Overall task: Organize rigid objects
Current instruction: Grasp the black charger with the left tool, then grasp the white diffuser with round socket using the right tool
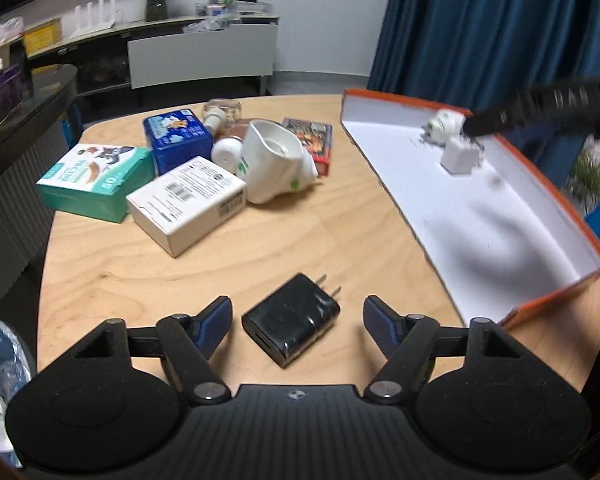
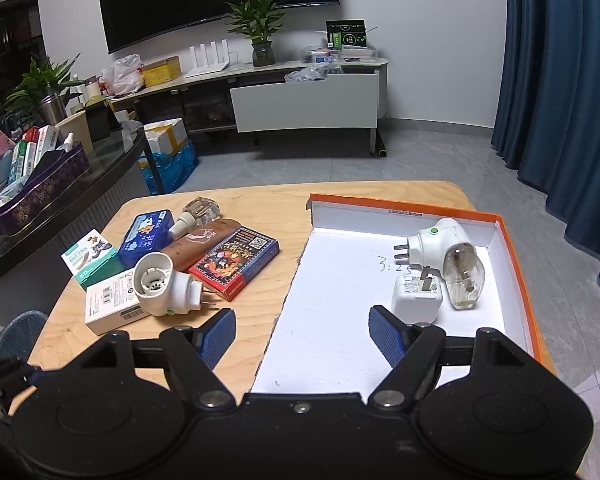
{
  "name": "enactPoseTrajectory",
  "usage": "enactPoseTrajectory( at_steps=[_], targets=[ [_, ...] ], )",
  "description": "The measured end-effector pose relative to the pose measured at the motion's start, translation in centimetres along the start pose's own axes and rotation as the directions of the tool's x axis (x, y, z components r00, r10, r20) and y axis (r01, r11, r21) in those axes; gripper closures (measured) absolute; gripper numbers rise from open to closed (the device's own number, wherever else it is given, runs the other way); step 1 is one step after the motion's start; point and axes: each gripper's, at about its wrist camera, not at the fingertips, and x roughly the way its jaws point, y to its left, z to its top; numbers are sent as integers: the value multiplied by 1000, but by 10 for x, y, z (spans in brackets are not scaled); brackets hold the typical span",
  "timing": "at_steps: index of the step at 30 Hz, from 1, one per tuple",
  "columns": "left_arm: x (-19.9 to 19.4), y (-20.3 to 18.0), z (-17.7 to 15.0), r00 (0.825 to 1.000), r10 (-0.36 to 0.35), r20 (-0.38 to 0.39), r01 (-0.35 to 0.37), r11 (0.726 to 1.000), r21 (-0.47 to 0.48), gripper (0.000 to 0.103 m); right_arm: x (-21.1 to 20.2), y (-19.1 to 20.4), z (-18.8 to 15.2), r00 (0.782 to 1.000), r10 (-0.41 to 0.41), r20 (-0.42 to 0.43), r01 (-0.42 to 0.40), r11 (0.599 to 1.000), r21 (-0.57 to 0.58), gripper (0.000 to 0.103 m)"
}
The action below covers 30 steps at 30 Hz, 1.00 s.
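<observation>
A black plug charger (image 1: 291, 319) lies on the wooden table between the open fingers of my left gripper (image 1: 298, 322), untouched. An orange-rimmed white box lid (image 1: 548, 303) (image 2: 518, 264) sits on the right. It holds a small white charger (image 2: 417, 298) (image 1: 460, 155) and a white plug-in vaporizer with a clear bottle (image 2: 446, 254). My right gripper (image 2: 302, 334) is open and empty, hovering over the lid's near left edge. A second white vaporizer (image 2: 166, 290) (image 1: 276, 160) lies in the pile on the left.
The left pile has a white box (image 1: 186, 202), a green box (image 1: 94, 182), a blue tin (image 1: 176, 138), a colourful card box (image 2: 236, 260) and a brown tube (image 2: 202, 242). The right arm (image 1: 540, 110) reaches over the lid's far end.
</observation>
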Motion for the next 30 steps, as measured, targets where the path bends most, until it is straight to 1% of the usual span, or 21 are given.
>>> enactPoseTrajectory(
  at_steps=[3, 5, 7, 11, 15, 19, 22, 25, 27, 30],
  targets=[
    [9, 1, -1, 1000, 8, -7, -8, 1000, 15, 34, 1, 1, 2, 1000, -1, 1, 1, 1000, 13, 16],
    [12, -1, -2, 1000, 30, 1, -30, 999, 30, 38, 2, 1, 2, 1000, 5, -3, -4, 1000, 17, 16],
    [10, -2, -3, 999, 49, 10, -49, 998, 36, 47, 3, 5, 3, 1000, 2, -4, -2, 1000, 4, 16],
    [4, -1, -10, 998, 50, 33, -50, 999, 20, 47, 9, 11, 2, 1000, 8, -18, -8, 1000, -17, 16],
    [-2, 3, -12, 997, 59, 57, -57, 998, -31, 47, 18, 22, 0, 998, 35, -44, -37, 998, -42, 16],
    [-10, 11, -6, 993, 78, 87, -71, 995, -76, 47, 32, 41, -1, 992, 100, -76, -106, 991, -81, 16],
    [-14, 18, -2, 990, 101, 102, -90, 990, -105, 47, 45, 60, -1, 981, 164, -107, -177, 976, -127, 16],
    [-18, 26, 0, 986, 120, 113, -103, 985, -141, 47, 61, 81, 0, 972, 199, -128, -217, 965, -145, 15],
    [-22, 31, 1, 984, 128, 121, -108, 981, -160, 47, 74, 92, 3, 968, 208, -143, -228, 963, -143, 15],
    [-27, 37, 2, 982, 136, 133, -111, 977, -183, 47, 95, 105, 8, 967, 198, -159, -218, 968, -123, 15]
  ],
)
